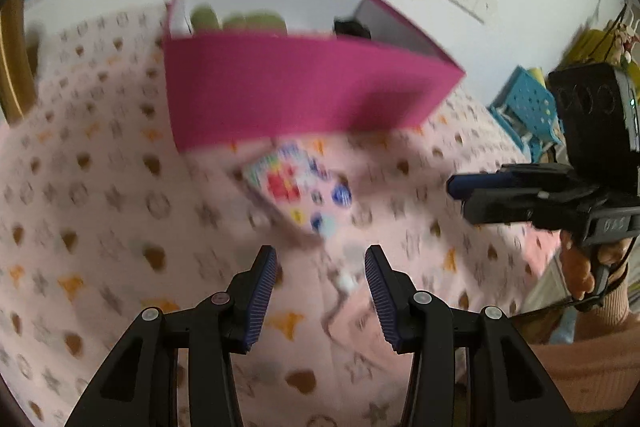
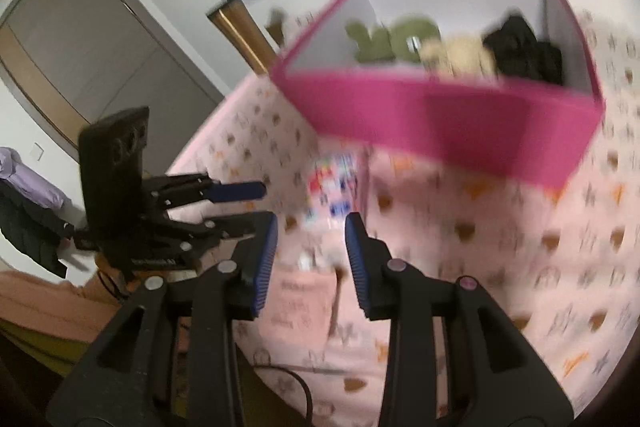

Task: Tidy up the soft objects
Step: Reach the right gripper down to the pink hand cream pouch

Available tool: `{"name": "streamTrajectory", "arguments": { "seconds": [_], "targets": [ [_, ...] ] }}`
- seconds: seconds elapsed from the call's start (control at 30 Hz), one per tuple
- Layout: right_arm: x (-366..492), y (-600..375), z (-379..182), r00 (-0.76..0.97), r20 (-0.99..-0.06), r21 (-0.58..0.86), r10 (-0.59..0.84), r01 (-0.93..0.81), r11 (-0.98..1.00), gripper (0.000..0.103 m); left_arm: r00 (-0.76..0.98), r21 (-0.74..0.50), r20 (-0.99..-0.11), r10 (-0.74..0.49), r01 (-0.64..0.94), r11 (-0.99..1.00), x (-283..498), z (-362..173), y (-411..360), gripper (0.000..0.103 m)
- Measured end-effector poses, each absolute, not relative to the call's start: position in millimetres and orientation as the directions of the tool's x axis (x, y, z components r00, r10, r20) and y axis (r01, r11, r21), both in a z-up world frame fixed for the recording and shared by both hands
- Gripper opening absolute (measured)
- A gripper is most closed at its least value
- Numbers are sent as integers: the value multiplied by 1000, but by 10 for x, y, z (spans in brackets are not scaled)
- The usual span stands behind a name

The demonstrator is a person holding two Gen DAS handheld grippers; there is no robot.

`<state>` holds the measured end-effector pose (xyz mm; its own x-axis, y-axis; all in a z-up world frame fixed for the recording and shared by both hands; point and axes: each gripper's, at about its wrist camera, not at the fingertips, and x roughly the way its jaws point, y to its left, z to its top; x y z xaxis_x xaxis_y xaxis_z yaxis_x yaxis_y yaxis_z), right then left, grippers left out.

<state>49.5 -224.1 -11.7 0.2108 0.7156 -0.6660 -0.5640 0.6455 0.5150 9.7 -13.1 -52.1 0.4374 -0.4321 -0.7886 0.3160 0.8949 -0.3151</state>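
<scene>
Two grippers hang over the bed, both tilted down toward the same small thing. The left gripper (image 1: 320, 287) has its blue-padded fingers (image 1: 264, 291) set partly apart with nothing between them; the right gripper (image 2: 310, 259) is the same, a modest gap and empty. Neither touches anything.

Ahead of both lies a small colourful patterned pouch (image 1: 298, 193) — flat on the pink printed bedspread (image 1: 100, 227), just in front of the magenta box (image 1: 300, 91). A thin cord with a pale bead (image 1: 344, 281) trails from it toward the left gripper. I judge the pouch is the next soft thing to go in, which is why both tools point at it.

The box stands open-topped on the bed, so things can be dropped in from above. Inside it already sit a green plush (image 2: 384, 41), a beige plush (image 2: 456, 57) and something black and soft (image 2: 520, 51), packed side by side along the far wall — it looks like most of the sorting is done.

Blur softens everything, so what the pouch is made of I cannot tell. A person's hand (image 1: 580, 267) holds the right gripper's handle.
</scene>
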Motion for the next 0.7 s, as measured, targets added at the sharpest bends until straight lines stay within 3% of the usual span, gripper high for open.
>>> {"name": "streamTrajectory", "arguments": {
  "seconds": [0.27,0.7],
  "targets": [
    [132,-2239,-679,77,-716,568,693,-513,644,37,357,-355,-810,-465,333,873,-71,-746,-196,47],
    [-7,-2272,-848,53,-681,628,730,-471,619,37,316,-404,-791,-524,374,835,-150,-776,-343,47]
  ]
}}
